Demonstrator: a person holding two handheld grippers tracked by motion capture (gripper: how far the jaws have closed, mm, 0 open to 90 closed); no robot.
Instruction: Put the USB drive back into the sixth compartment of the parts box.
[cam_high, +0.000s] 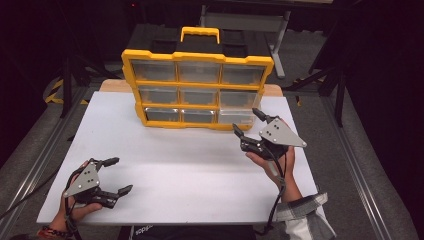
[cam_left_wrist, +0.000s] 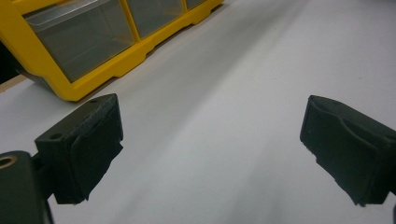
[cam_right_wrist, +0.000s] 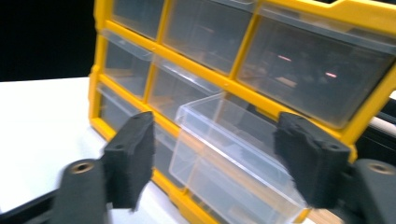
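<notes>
Right gripper (cam_high: 247, 121): mine, held just in front of the organiser's lower right corner – jaws apart, with the pulled-out drawer between them; I cannot make out the pads pressing on it, so I read it as open around the drawer, not gripping.
Right fingers (cam_right_wrist: 130, 158): in the right gripper view one black pad stands on each side of the clear drawer, with a slim gap visible at the near pad.
Clear drawer (cam_right_wrist: 233, 154): bottom row, right-hand column, slid partway out of its slot and tilted, its front lip sticking out toward me.
Organiser (cam_high: 197, 82): yellow-framed case with three rows of three clear drawers, black body, yellow carry handle (cam_high: 200, 34) on top – standing upright at the far middle of the table; the other drawers sit flush.
Table (cam_high: 175, 165): white surface, bare in front of the case.
Left gripper (cam_high: 116, 175): in my other hand, low at the near left corner of the table, well apart from the case; jaws wide, nothing between them.
Left gripper view: white tabletop (cam_left_wrist: 224, 140) between the pads, with the organiser's (cam_left_wrist: 84, 42) yellow bottom edge off at the upper left.
</notes>
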